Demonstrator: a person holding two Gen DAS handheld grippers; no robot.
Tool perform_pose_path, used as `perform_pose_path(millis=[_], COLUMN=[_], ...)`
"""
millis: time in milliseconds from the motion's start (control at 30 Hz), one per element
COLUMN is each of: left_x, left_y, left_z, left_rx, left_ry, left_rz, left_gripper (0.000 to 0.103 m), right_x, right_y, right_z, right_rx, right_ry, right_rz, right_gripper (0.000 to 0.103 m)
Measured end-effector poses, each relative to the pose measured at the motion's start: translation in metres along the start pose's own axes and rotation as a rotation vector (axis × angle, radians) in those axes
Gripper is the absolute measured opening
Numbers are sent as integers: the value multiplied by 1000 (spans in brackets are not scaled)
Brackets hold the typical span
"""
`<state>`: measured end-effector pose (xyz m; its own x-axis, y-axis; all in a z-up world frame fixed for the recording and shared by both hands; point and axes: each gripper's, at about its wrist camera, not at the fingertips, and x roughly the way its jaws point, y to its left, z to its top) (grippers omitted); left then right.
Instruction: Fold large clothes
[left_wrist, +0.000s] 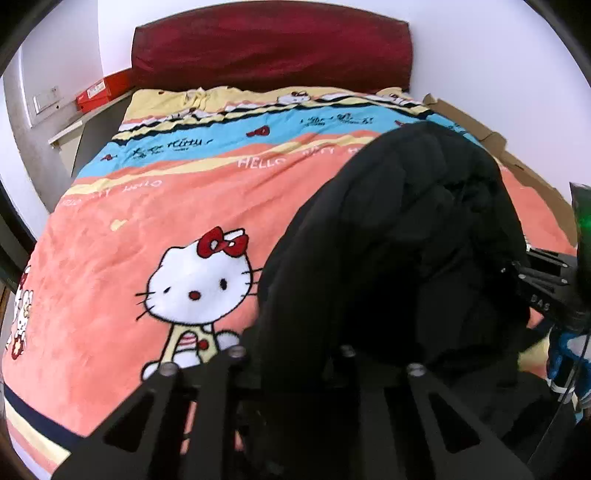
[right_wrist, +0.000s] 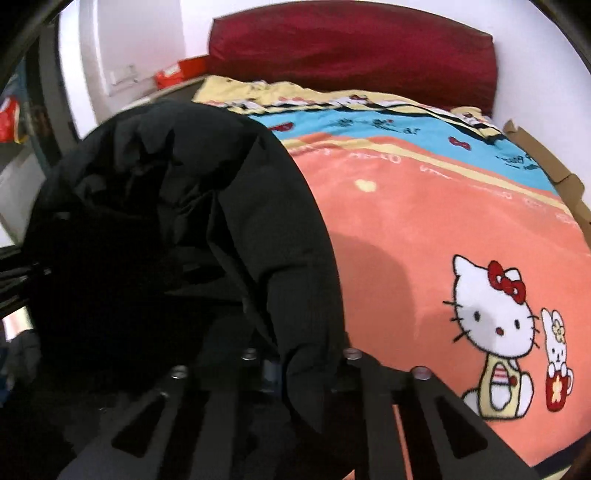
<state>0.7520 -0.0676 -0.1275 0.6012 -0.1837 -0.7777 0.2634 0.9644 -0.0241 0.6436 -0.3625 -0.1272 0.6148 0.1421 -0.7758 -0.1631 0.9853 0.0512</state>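
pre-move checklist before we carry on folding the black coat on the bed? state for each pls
1. Left claw shut on black coat: ok.
2. Right claw shut on the coat: ok.
3. Coat raised between both claws: ok.
4. Blanket bare where the coat would land: ok.
5. Which coat edge each claw holds: cannot tell, fabric too dark.
6. Hem and sleeves hanging free: cannot tell.
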Motion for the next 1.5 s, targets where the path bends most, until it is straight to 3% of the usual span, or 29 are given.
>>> perform_pose_path(millis=[133,333,500,633,833,1000,1267,1500], left_x=[-59,-175,-248,-277,-285,-259,-202,-210], left_y=[0,15,19,19,10,-2,-11,-19], left_z=[-20,-83,-150,-210,-281,-321,-311,-309], left_rx=[17,-15,0,23,42,61,75,110], left_ry=[-34,-118,-150,-154,-159,-115,-108,-115], left_rz=[-25,-84,-113,-125,-138,-127,-86,-29], left_gripper=[10,10,10,10,10,11,13,17], right_x=[-61,-189,-284,-322,-330,-306,-240,-241], right_y=[20,63,108,134,154,153,124,131], right_z=[-11,-54,-116,-169,-245,-300,-304,-300], right_rx=[-21,-59,-130,-177,-185,-160,-124,-166], right_ry=[-59,-173,-213,-195,-131,-53,-41,-39], right_rz=[75,189,215,203,213,195,136,88], right_gripper=[9,9,9,9,10,10,11,11])
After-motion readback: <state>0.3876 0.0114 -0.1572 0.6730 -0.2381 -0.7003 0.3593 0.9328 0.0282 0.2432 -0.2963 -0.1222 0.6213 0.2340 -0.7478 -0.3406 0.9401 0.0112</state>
